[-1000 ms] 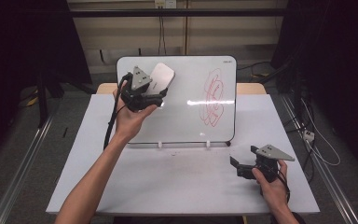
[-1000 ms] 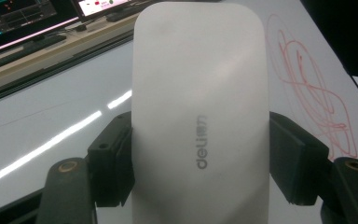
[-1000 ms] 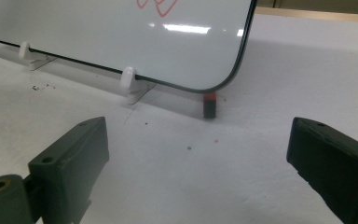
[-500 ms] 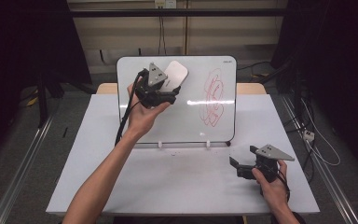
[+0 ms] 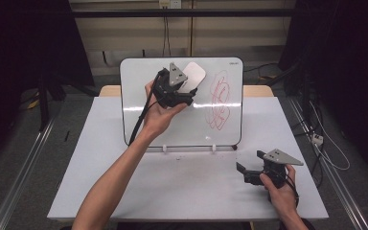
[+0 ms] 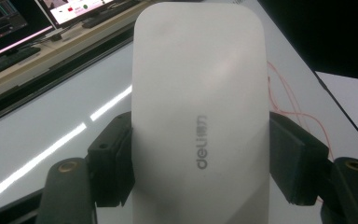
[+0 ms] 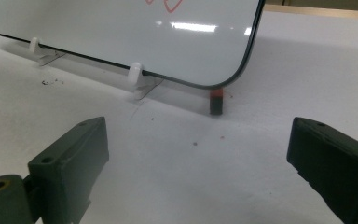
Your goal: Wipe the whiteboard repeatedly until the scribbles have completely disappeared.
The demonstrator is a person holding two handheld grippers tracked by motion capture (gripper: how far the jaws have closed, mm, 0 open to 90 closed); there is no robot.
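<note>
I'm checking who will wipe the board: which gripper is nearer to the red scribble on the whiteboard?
Left. The left gripper, shut on the white eraser, is at the board just left of the red scribble. The right gripper rests on the table, below it.

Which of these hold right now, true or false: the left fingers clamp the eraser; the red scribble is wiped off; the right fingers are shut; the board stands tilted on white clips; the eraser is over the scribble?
1. The left gripper clamps the eraser between its fingers. True.
2. The red scribble is wiped off. False: it is on the board's right part.
3. The right gripper has its fingers shut. False: they stand wide apart with nothing between them.
4. The board stands tilted on white clips. True.
5. The eraser is over the scribble. False: it is just left of it.
</note>
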